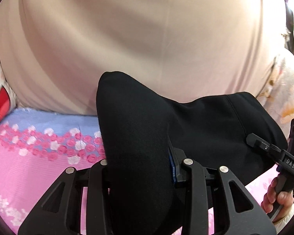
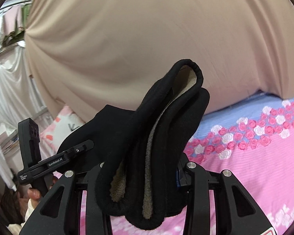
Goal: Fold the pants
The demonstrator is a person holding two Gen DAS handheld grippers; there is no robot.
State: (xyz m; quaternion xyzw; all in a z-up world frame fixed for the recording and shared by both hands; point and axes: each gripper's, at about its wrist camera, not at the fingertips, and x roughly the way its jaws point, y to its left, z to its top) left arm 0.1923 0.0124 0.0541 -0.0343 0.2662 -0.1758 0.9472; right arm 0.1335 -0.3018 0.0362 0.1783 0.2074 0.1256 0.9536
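Between both grippers, fleece-lined (bunched) pants (image 2: 147,146)

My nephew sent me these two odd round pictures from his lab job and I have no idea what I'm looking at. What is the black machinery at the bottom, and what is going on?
There is no robot here. A person holds a hand-held two-finger clamp in each hand, and a wide-angle camera on each clamp looks forward along its fingers. One picture comes from the left gripper, the other from the right gripper; the black frames at the bottom are those fingers. Each clamp is shut on a bunch of the black pants, which have a pale fleecy lining. In each view the other clamp shows at the side, with the hand gripping its handle. Below lies a pink and blue bedspread with roses. Behind hangs a beige cloth.
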